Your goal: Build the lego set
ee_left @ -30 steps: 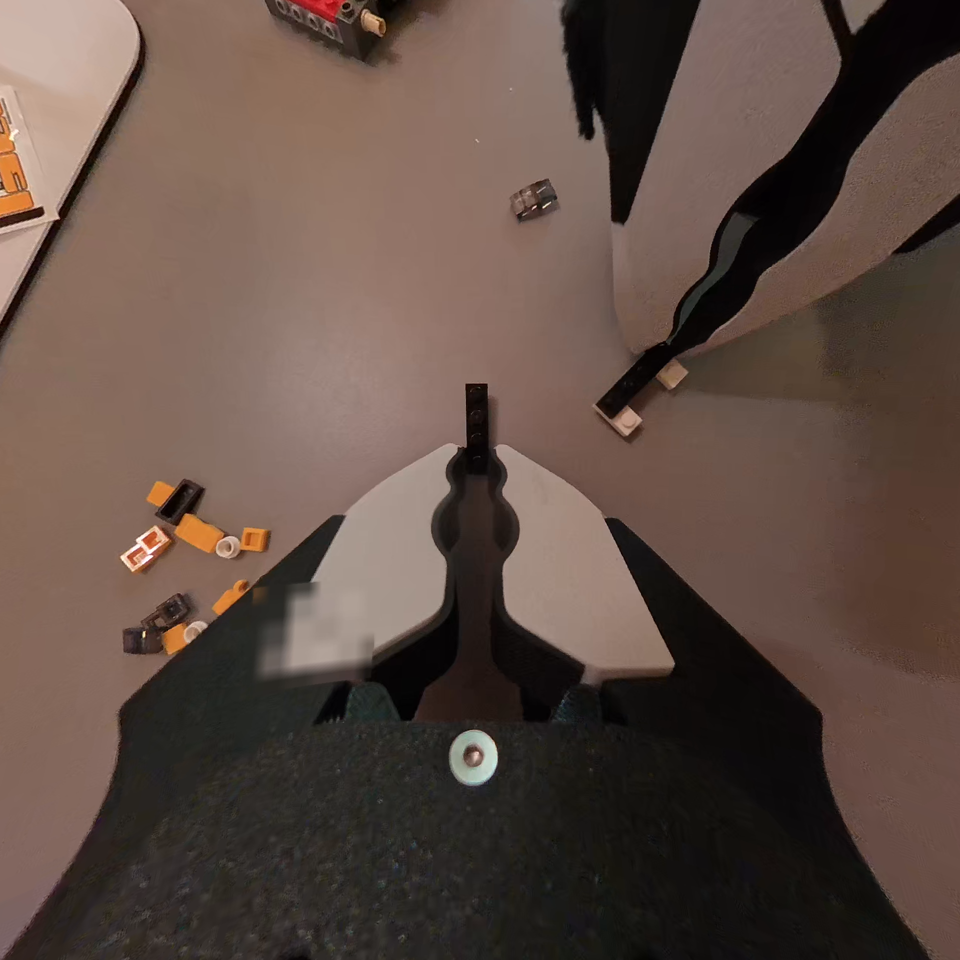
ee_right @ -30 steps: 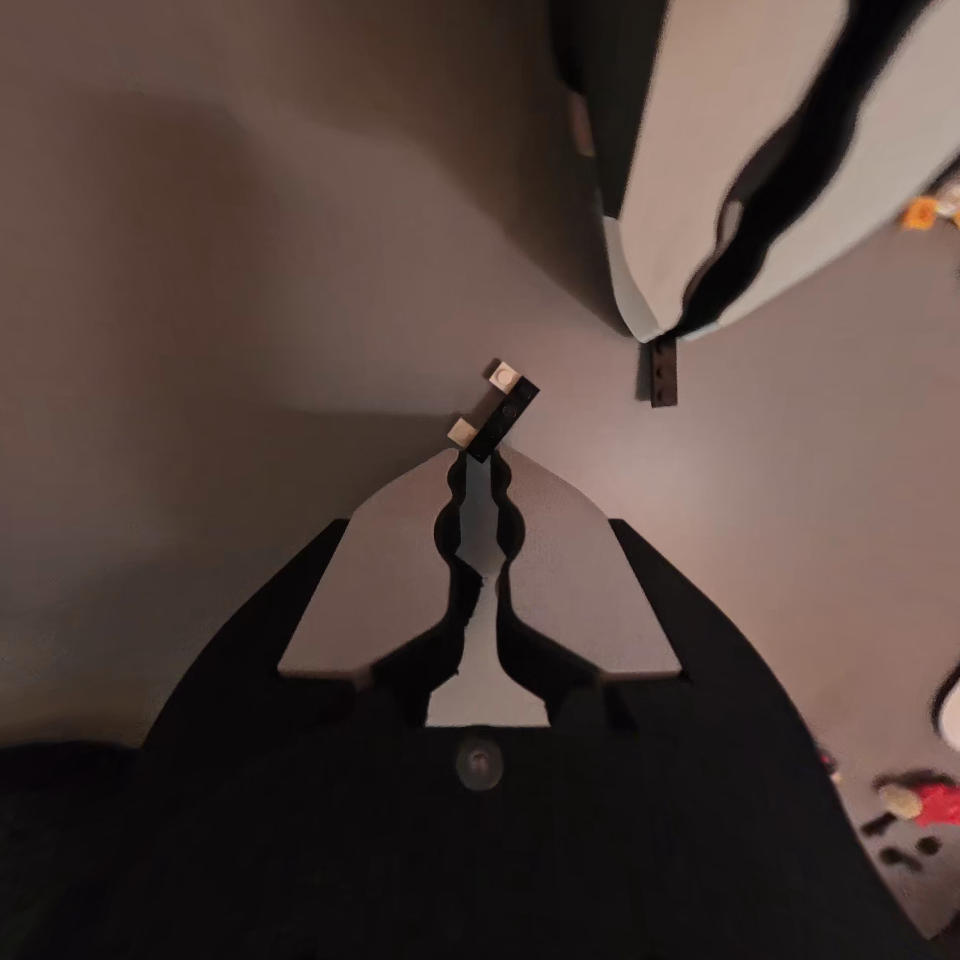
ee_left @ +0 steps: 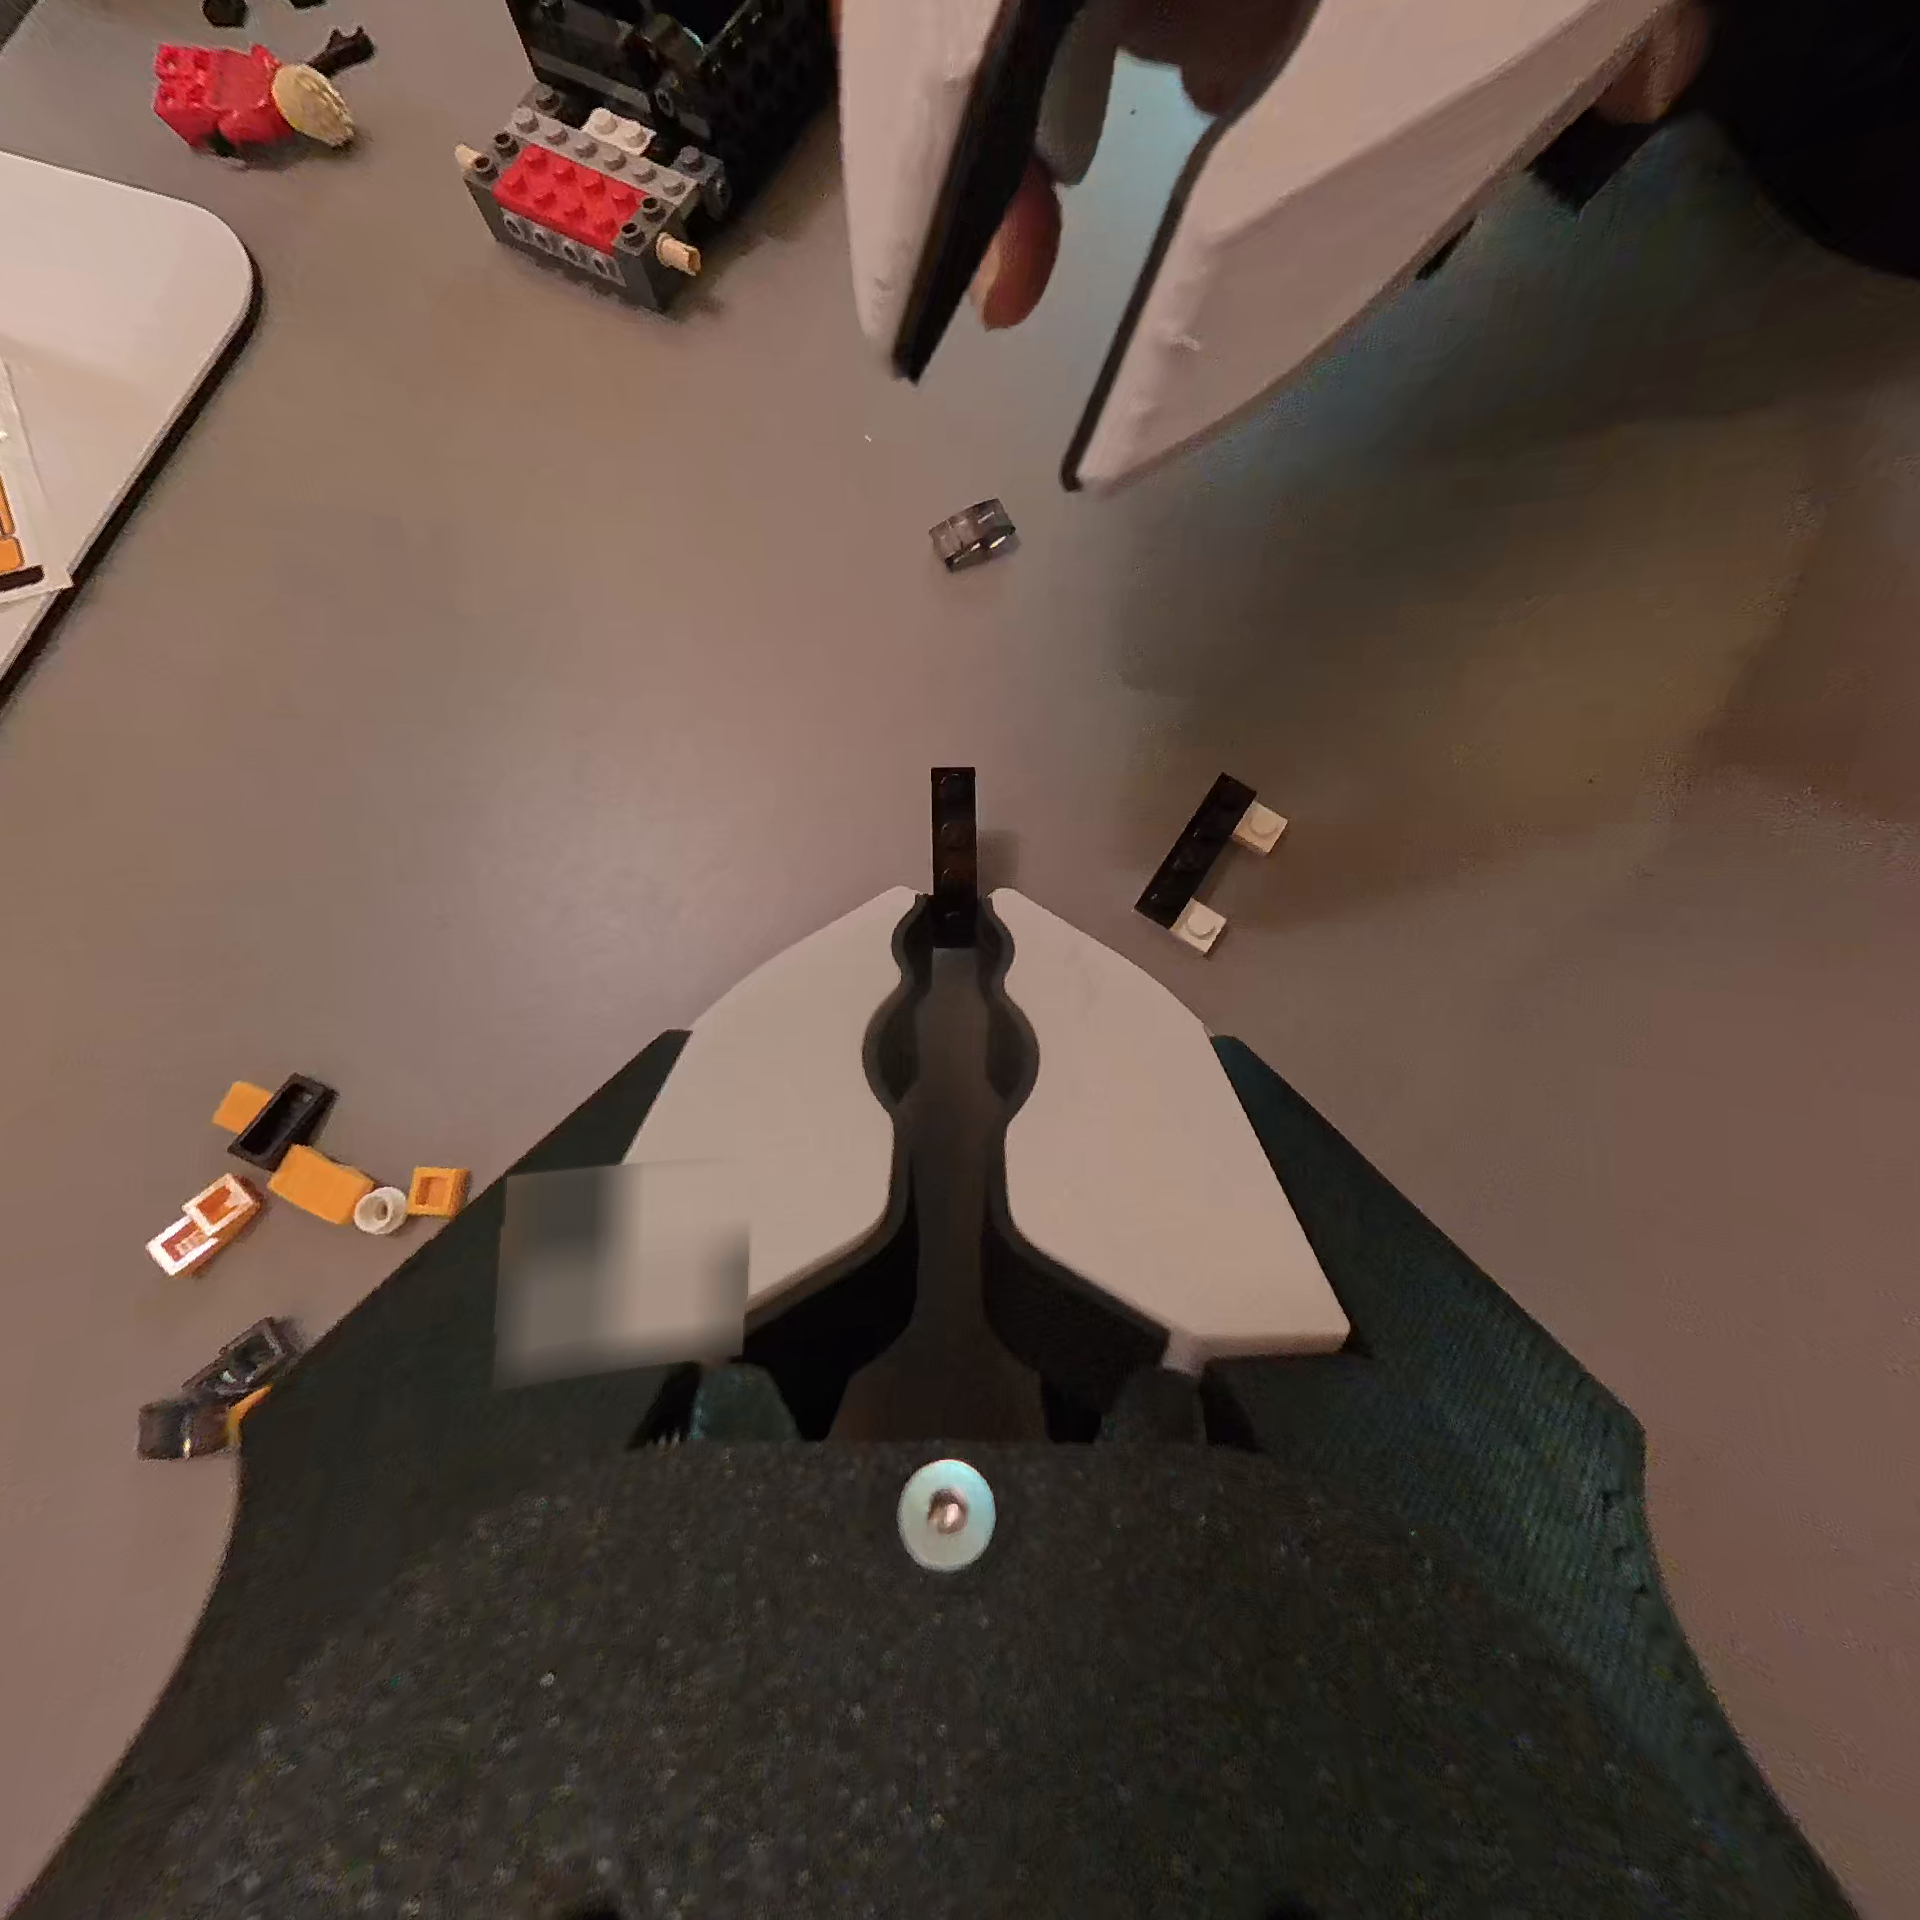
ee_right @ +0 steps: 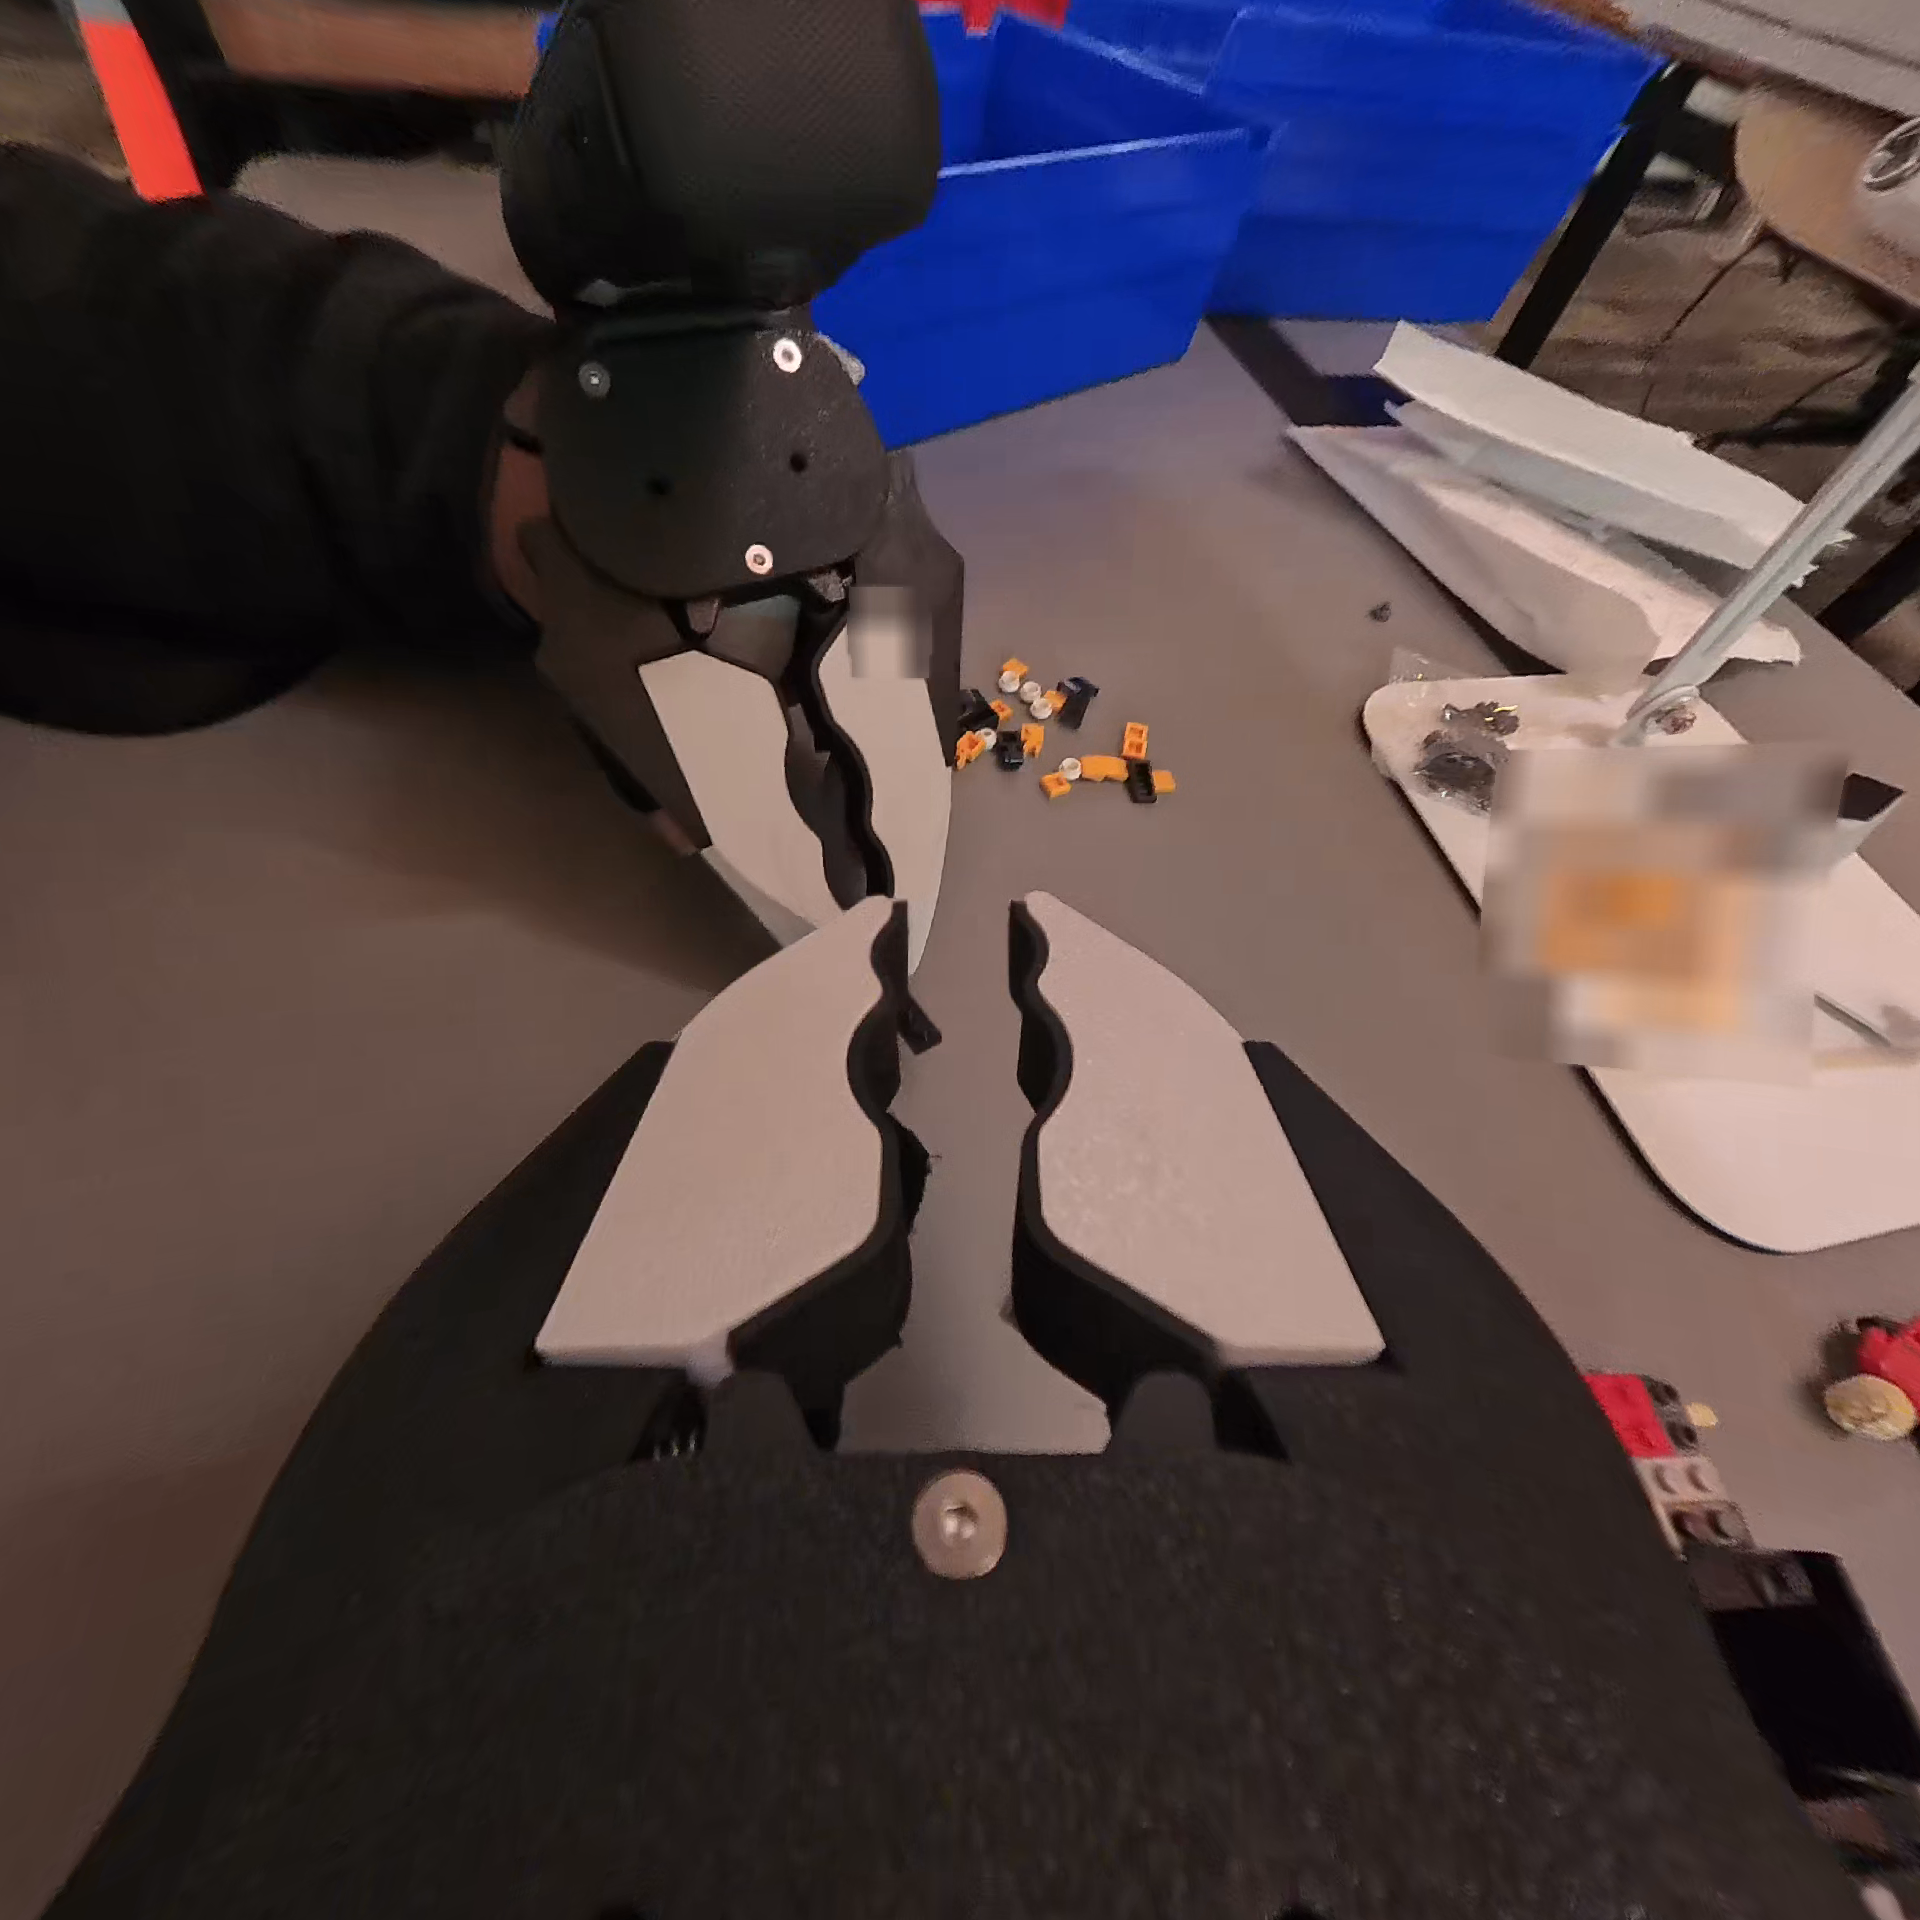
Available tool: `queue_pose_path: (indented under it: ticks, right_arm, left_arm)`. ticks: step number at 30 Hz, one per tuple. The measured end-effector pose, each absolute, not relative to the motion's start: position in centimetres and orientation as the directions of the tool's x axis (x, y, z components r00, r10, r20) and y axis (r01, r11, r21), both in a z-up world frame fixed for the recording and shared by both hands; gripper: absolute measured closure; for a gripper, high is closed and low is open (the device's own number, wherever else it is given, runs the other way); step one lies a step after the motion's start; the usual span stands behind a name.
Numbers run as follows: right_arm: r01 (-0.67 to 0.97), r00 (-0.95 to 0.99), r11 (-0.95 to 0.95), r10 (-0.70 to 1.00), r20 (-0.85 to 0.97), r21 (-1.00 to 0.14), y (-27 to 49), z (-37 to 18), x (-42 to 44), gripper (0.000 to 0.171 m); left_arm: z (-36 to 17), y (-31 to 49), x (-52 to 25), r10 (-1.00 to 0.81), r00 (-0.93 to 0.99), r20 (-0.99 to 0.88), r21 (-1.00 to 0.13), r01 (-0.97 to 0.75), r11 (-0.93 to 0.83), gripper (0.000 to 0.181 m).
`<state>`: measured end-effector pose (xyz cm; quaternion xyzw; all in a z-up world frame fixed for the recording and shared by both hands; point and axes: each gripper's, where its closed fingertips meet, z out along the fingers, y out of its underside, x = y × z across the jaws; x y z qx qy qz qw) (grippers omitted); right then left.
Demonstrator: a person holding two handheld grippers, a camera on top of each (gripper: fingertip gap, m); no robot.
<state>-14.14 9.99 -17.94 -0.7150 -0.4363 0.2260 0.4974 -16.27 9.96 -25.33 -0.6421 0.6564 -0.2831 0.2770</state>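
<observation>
While the left hand-held gripper [ee_left: 953, 904] pinches one end of a thin black studded lego strip [ee_left: 952, 831], clenched tight so the strip pokes straight out ahead of its tips, the right hand-held gripper [ee_right: 954, 909] hangs released, its jaws parted on nothing. Just to the right of the held strip, a second black lego strip with two small white plates clipped to it [ee_left: 1205, 862] lies flat on the grey tabletop [ee_left: 520, 727], apart from both tools. A half-built red, grey and black lego block [ee_left: 587, 197] stands well beyond the held strip, and a scatter of loose orange, white and black small pieces [ee_left: 301, 1169] lies to its left.

The next step looks like joining the two strips. I would steady the lying strip with the right tool first, then line up studs squarely before pressing, since so narrow a grip lets the strip pivot easily.
</observation>
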Motion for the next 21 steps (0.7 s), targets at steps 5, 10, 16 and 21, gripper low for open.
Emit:
queue_pose_path:
  ticks: [5, 10, 16, 21]
  right_arm:
    - [0.351, 0.534, -0.131, 0.842, 0.083, -0.927, 10.1, -18.6, -13.7, 0.153]
    - [0.317, 0.533, -0.143, 0.844, 0.051, -0.938, 10.0, -19.0, -13.7, 0.153]
    - [0.338, 0.532, -0.129, 0.844, 0.076, -0.932, 10.1, -19.4, -13.6, 0.153]
    - [0.377, 0.518, -0.139, 0.852, 0.084, -0.916, 10.0, -20.4, -13.7, 0.152]
  left_arm:
    - [-25.9, 9.7, -16.2, -0.999, -0.034, -0.003, -0.721, -0.692, 0.026, 0.174]
    - [-26.1, 9.7, -16.2, -0.998, -0.048, -0.027, -0.714, -0.698, 0.053, 0.173]
    - [-25.8, 9.7, -16.1, -0.997, -0.061, -0.040, -0.729, -0.681, 0.071, 0.174]
    - [-25.3, 9.3, -15.9, -0.996, -0.080, -0.037, -0.752, -0.654, 0.081, 0.174]
